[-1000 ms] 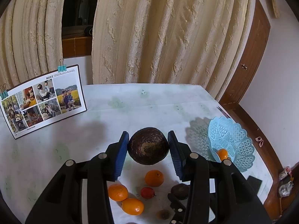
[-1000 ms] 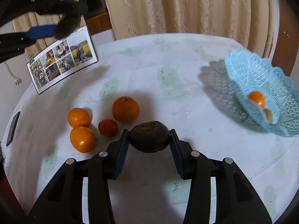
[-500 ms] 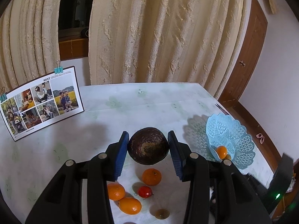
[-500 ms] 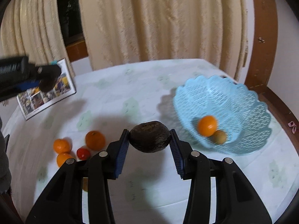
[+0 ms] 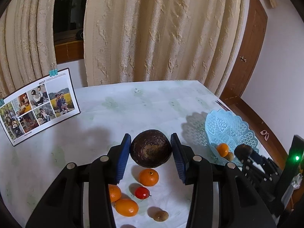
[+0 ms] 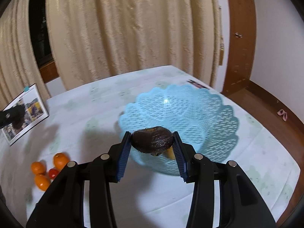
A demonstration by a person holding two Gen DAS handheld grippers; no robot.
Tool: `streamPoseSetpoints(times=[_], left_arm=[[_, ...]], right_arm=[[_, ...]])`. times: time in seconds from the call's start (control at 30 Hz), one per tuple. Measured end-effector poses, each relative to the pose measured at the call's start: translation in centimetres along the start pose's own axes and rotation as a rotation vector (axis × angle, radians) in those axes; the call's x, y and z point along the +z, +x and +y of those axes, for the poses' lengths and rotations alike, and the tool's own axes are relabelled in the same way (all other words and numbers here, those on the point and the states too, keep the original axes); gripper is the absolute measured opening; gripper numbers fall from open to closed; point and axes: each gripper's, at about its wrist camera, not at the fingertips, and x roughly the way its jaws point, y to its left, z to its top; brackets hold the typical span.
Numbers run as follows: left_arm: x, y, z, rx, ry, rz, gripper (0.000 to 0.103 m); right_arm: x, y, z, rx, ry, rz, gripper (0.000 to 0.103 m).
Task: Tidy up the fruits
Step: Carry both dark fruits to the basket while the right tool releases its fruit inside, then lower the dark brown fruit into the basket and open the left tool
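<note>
My left gripper (image 5: 151, 152) is shut on a dark brown avocado (image 5: 151, 148), held high above the table. Below it lie three oranges (image 5: 148, 177), a small red fruit (image 5: 142, 192) and a small brown fruit (image 5: 161, 215). My right gripper (image 6: 152, 144) is shut on a second dark avocado (image 6: 153, 141), held over the near rim of the blue lace basket (image 6: 190, 112). In the left wrist view the basket (image 5: 228, 131) holds an orange (image 5: 222, 149) and a brownish fruit (image 5: 230, 156), with the right gripper's avocado (image 5: 243, 150) beside it.
A white patterned tablecloth (image 5: 152, 104) covers the table. A clipped photo card (image 5: 38, 106) stands at the far left. Cream curtains hang behind the table and a wooden door (image 5: 247, 57) is at the right. The table edge drops to the floor right of the basket.
My right gripper has carried its avocado from beside the loose fruit rightward to over the basket. My left gripper has risen a little, still holding its avocado.
</note>
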Motion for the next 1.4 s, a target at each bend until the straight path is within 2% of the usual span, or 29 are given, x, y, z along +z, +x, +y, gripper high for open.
streamPoseSetpoints(times=[0.33, 0.4, 0.47, 0.67, 1.0, 1.4], left_arm=[[-0.5, 0.3, -0.9, 0.000, 0.022, 0.007, 0.044], [-0.6, 0.4, -1.1, 0.003, 0.028, 0.009, 0.044], [-0.7, 0.5, -1.4, 0.005, 0.034, 0.012, 0.044], [-0.9, 1.4, -2.6, 0.007, 0.050, 0.030, 0.044], [-1.0, 4.6, -8.1, -0.035, 0.132, 0.077, 0.044], [-0.9, 8.9, -14.8, -0.132, 0.199, 0.139, 0.044]], right_arm=[[0.0, 1.2, -3.4, -0.081, 0.059, -0.001, 0.046], [0.0, 1.2, -3.9, -0.091, 0.068, -0.009, 0.048], [-0.1, 1.1, -4.4, -0.094, 0.078, -0.017, 0.056], [-0.6, 0.6, -6.3, -0.107, 0.118, -0.044, 0.056], [-2.5, -1.3, -9.8, -0.107, 0.221, -0.113, 0.056], [-3.7, -1.1, -11.1, -0.064, 0.284, -0.126, 0.057]])
